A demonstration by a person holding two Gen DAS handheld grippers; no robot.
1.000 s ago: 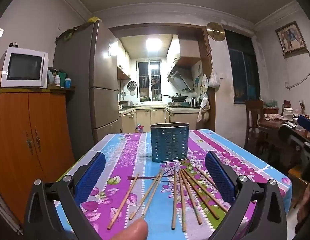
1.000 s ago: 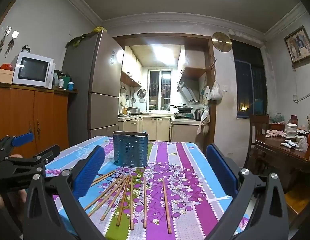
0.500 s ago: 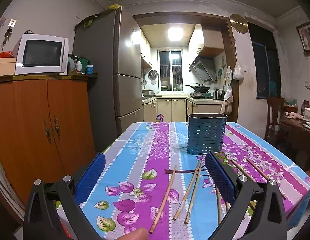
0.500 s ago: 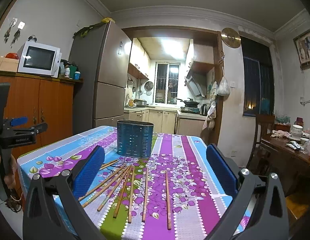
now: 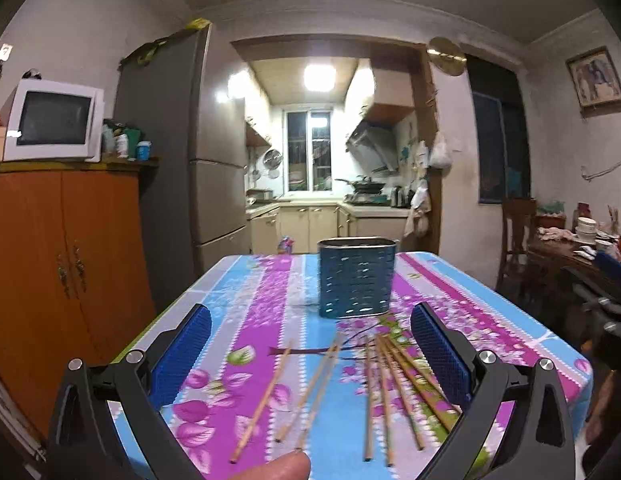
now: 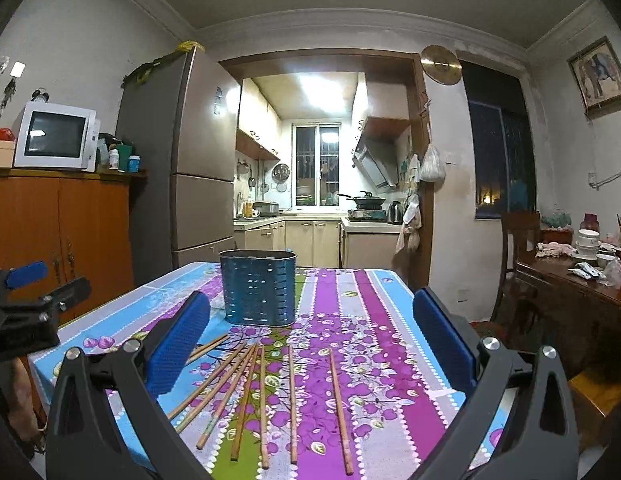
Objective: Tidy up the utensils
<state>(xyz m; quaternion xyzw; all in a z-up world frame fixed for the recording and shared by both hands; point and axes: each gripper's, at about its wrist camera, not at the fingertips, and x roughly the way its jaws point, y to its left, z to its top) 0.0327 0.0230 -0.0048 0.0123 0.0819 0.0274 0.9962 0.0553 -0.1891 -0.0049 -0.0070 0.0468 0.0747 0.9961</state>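
Right wrist view: bare wooden chopsticks (image 6: 262, 396) fanned out; both grippers (image 6: 310, 344) (image 5: 310, 344) gape, empty.

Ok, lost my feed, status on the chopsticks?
Left gripper open, empty. Right gripper open, empty. Chopsticks all loose on tablecloth; blue holder upright behind them. Nothing in the way.

Left hand-held gripper (image 5: 310, 354): black frame; blue textured pads (image 5: 182, 356); silver screws (image 5: 134, 357).

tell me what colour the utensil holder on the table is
Blue, with rows of small slots. The utensil holder shows best in the right wrist view.
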